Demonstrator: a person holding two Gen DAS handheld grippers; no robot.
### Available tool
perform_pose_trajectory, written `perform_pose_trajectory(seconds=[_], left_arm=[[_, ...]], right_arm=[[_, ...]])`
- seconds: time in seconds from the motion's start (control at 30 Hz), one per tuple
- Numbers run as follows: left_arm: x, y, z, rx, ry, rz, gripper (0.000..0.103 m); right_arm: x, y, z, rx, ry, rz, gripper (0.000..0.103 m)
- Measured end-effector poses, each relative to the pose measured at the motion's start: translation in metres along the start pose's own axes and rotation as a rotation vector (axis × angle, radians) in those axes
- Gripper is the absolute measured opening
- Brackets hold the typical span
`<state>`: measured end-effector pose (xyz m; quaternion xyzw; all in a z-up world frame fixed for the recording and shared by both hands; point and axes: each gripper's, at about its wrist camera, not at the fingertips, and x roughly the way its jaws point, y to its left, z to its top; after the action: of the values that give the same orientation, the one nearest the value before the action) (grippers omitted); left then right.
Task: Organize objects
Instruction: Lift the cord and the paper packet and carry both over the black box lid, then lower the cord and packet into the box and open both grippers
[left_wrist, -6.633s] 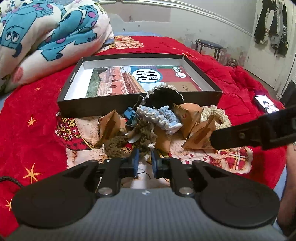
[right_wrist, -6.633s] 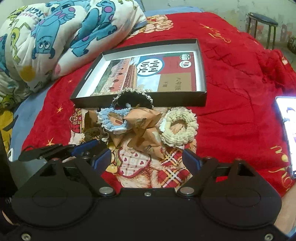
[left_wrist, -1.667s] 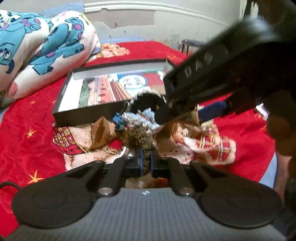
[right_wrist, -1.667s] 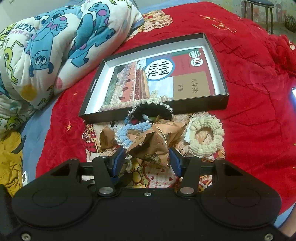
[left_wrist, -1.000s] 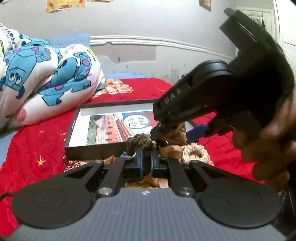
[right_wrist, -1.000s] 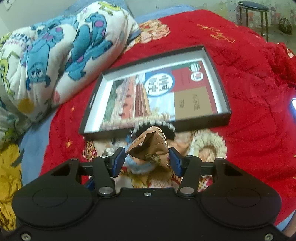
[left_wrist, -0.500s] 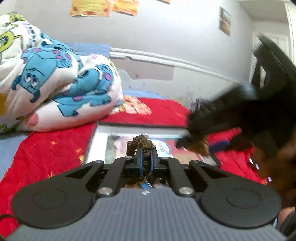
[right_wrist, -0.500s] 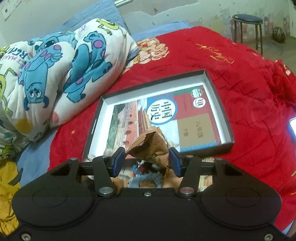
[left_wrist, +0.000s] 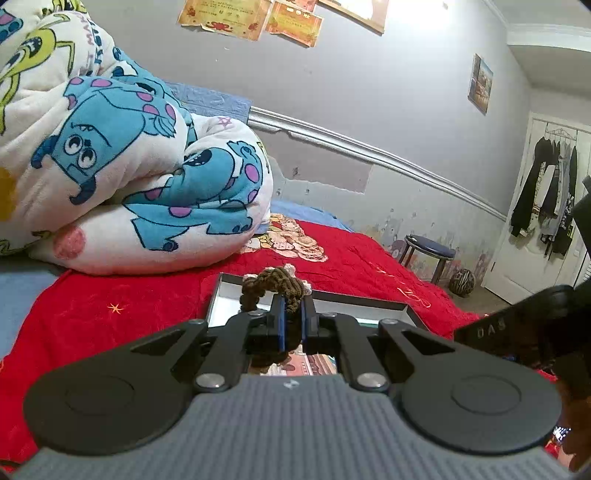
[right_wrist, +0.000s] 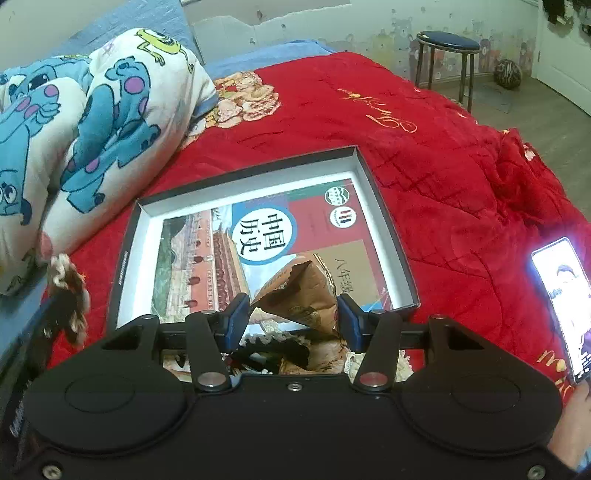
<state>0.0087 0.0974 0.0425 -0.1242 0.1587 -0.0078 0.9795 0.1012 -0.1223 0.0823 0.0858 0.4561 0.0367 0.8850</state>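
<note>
1. Left wrist view: a brown scrunchie (left_wrist: 275, 286) is pinched in the nearly closed left gripper (left_wrist: 291, 319), above the black box (left_wrist: 369, 304)'s near rim.
2. Right wrist view: a brown paper packet (right_wrist: 299, 295) is clamped between the right gripper (right_wrist: 290, 317)'s pads, over the box (right_wrist: 384, 218); a book (right_wrist: 258, 243) is seen inside.

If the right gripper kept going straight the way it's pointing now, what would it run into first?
Probably the book lying in the black box: the right gripper, shut on a brown snack packet, points down into it. Depth is unclear, so the box's near wall could come first.
</note>
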Motion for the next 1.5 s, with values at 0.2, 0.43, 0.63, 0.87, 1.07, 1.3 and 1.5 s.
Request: perform_pose_trajectory(seconds=[0.2, 0.43, 0.63, 0.87, 1.07, 1.3, 1.5], left_arm=[[0.015, -0.008, -0.008, 0.05, 0.028, 0.019, 0.011], [0.033, -0.007, -0.015, 0.087, 0.108, 0.065, 0.011], [0.043, -0.003, -0.02, 0.083, 0.179, 0.086, 0.011], [0.05, 0.0, -0.022, 0.072, 0.221, 0.105, 0.011], [0.054, 0.002, -0.023, 0.068, 0.251, 0.115, 0.012], [0.055, -0.002, -0.025, 0.087, 0.253, 0.116, 0.012], [0.055, -0.003, -0.026, 0.09, 0.261, 0.107, 0.014]], right_arm=[[0.012, 0.005, 0.004, -0.022, 0.007, -0.007, 0.05], [0.04, 0.025, 0.009, -0.059, 0.032, 0.01, 0.05], [0.061, 0.038, 0.008, -0.047, 0.091, 0.032, 0.05], [0.066, 0.05, 0.008, -0.084, 0.094, 0.037, 0.05], [0.077, 0.053, 0.007, -0.076, 0.116, 0.04, 0.05], [0.083, 0.058, 0.002, -0.095, 0.131, 0.042, 0.05], [0.09, 0.059, -0.003, -0.091, 0.149, 0.048, 0.05]])
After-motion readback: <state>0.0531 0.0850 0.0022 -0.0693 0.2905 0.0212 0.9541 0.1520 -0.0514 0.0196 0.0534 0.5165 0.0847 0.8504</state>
